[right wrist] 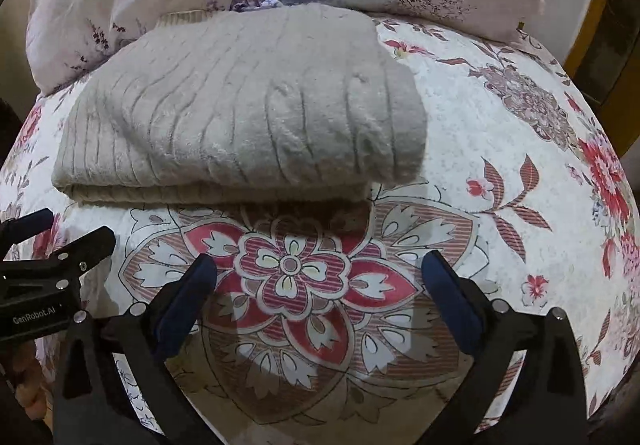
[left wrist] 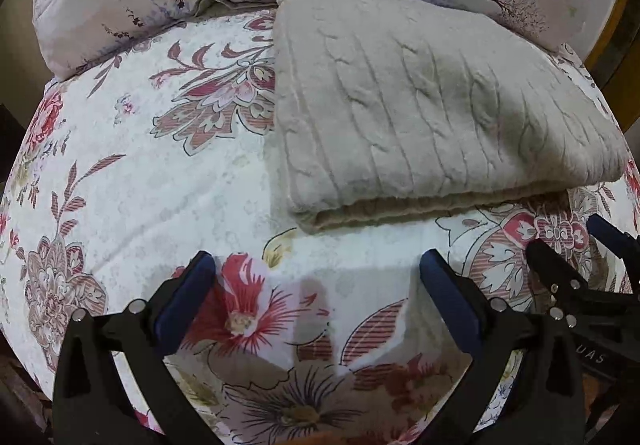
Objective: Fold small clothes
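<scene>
Sweater [left wrist: 432, 109] folded on bed [left wrist: 160, 181]; I see its right edge only from right wrist. Left claw [left wrist: 316, 269] and right claw [right wrist: 320, 269] both wide, empty, hovering.

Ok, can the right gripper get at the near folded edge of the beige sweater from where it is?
Probably yes: the right gripper is open, and only bare floral bedsheet lies between it and the beige sweater. The left gripper is off to the side.

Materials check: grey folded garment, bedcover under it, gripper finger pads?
Folded garment: looks like soft fleecy cable knit, matte, fuzzy nap with raised ribs. Bedcover: printed woven cloth, likely cotton, matte, slightly textured. Finger pads: dark blue, probably rubber or foam, dull.
</scene>
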A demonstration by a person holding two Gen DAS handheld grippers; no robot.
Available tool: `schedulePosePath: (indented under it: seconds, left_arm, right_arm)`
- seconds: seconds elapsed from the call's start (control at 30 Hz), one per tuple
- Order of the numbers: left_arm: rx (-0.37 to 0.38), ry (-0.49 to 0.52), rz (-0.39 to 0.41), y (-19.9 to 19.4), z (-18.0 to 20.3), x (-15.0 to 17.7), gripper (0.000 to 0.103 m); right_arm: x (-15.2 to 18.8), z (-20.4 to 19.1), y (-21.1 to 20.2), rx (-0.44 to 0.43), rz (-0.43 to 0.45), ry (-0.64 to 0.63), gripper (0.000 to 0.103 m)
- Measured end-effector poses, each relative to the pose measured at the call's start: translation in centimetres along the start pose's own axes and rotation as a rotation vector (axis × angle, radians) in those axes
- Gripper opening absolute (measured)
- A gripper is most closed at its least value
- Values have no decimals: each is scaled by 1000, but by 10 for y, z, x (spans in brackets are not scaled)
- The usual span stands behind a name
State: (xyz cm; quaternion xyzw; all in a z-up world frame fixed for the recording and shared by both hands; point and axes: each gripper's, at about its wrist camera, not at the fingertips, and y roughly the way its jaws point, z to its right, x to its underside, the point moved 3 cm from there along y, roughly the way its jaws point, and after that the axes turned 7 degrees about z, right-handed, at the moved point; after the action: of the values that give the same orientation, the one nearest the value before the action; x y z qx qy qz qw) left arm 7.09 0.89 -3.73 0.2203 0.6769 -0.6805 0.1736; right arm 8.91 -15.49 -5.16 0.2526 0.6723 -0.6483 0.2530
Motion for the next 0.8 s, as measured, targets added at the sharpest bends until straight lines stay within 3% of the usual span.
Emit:
schedulePosePath:
  seconds: [0.8]
  left_arm:
    - [-12, -16, 22, 0, 0, -1, 101]
  right_arm:
    - [2, -1, -1, -11, 12, -18, 102]
